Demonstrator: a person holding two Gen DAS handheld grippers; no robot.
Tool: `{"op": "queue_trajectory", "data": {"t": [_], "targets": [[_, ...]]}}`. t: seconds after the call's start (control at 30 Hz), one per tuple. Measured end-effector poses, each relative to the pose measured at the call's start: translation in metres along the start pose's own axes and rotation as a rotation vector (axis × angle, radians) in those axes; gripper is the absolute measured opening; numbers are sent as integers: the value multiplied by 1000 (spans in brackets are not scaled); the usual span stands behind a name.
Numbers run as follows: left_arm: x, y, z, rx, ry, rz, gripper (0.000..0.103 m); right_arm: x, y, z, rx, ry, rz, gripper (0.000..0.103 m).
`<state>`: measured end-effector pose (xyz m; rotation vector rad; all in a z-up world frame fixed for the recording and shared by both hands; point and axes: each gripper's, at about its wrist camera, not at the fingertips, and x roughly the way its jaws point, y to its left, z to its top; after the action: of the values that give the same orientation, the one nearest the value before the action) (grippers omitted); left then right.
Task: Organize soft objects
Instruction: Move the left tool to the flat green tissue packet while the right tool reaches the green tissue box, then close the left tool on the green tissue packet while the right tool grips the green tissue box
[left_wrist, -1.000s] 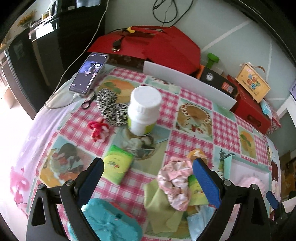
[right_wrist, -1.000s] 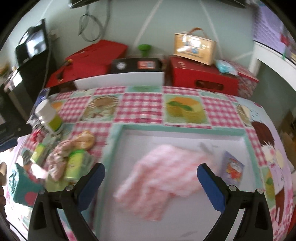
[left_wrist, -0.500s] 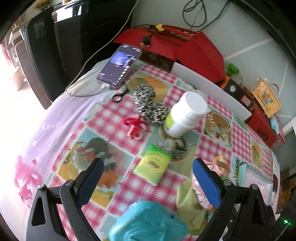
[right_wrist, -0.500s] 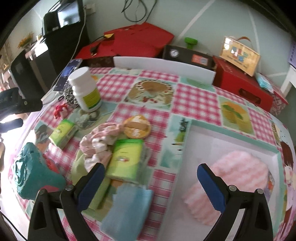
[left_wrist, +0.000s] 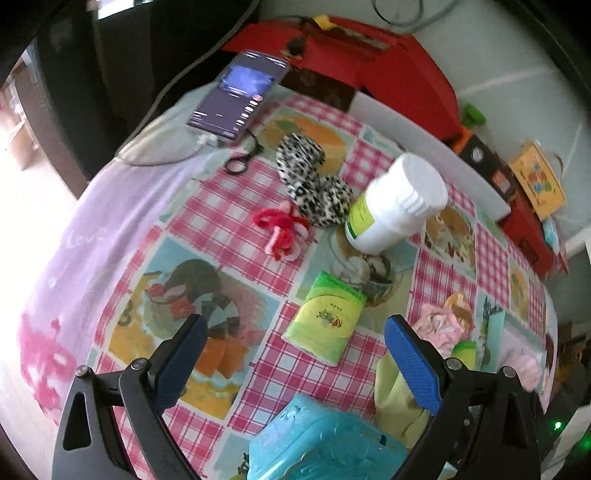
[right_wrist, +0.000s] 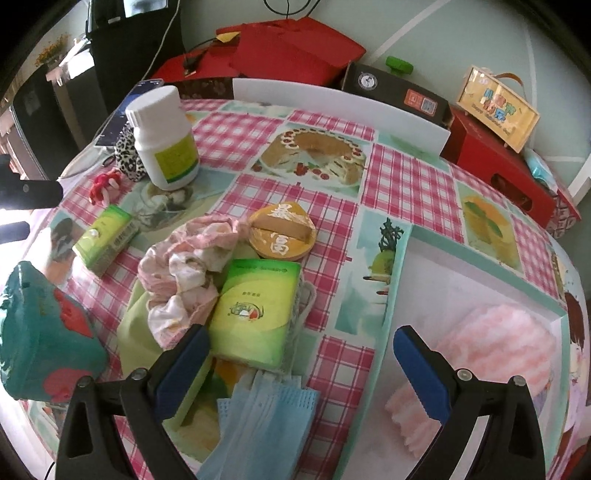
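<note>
My right tongs (right_wrist: 301, 363) released, empty, swung back from tray (right_wrist: 476, 254) to pile. Pink cloth (right_wrist: 491, 343) now inside tray. Blue masks (right_wrist: 266, 417) under tongs, likely next. Left tongs (left_wrist: 293, 354) released over tissue pack (left_wrist: 325, 314).

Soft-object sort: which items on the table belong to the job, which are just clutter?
Job items:
pink fluffy towel in the white tray
pink fabric scrunchie
leopard-print scrunchie
blue face masks
green tissue packs

Clutter:
white plastic bottle
smartphone
round yellow tin
red boxes
</note>
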<state>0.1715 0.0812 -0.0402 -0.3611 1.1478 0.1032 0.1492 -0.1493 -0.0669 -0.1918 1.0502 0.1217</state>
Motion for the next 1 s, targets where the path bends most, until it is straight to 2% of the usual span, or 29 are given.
{"op": "queue_trajectory", "data": {"t": [0.13,0.23,0.57,0.7,1.0], "targets": [[10,-13,6,118,48,49,97,4,1,2,-4,4,3,101],[18,-24,10,206,95,55,97,5,2,2,-10,3,2,101],[45,-47,13,311,182,86,96,6,6,3,-43,-6,-9,101],[54,-61,10,391,217,121,96,6,8,3,-70,-13,-17,101],[57,-70,15,445,237,153,96,1,15,3,-141,-47,-46,100]]}}
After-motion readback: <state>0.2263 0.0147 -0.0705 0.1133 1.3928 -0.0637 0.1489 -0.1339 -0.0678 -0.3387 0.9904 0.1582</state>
